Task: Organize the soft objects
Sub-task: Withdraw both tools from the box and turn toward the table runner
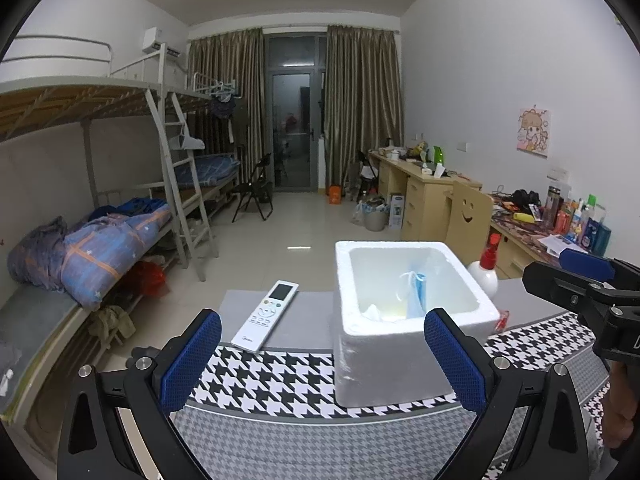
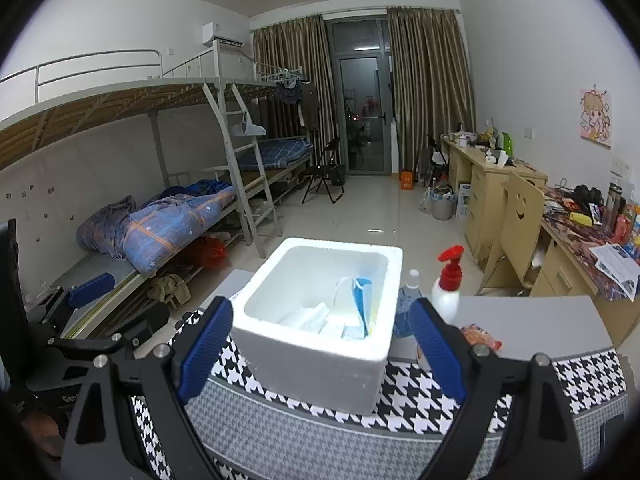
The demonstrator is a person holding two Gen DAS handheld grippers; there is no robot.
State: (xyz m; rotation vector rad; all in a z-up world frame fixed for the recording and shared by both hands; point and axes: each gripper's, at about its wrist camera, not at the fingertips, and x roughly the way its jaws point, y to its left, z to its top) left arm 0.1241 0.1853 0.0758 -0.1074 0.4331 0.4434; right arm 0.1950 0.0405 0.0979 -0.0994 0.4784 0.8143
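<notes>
A white foam box (image 1: 412, 320) stands on a houndstooth cloth (image 1: 280, 384) just right of centre in the left wrist view and at centre in the right wrist view, its top open. Inside it a blue and white soft packet (image 2: 362, 304) leans upright against the right-hand wall, with white folded pieces (image 2: 316, 318) lying on the floor of the box to its left. The left gripper (image 1: 322, 360) fills the bottom of its frame with its blue pads spread wide and nothing between them; the right gripper (image 2: 322, 352) likewise stands spread, empty, at the bottom of its own frame, the box showing between its pads. A white remote (image 1: 266, 314) lies left of the box at centre left, apart from it. A white spray bottle with a red trigger (image 2: 448, 284) stands just right of the box, a clear blue bottle (image 2: 408, 300) between the two
</notes>
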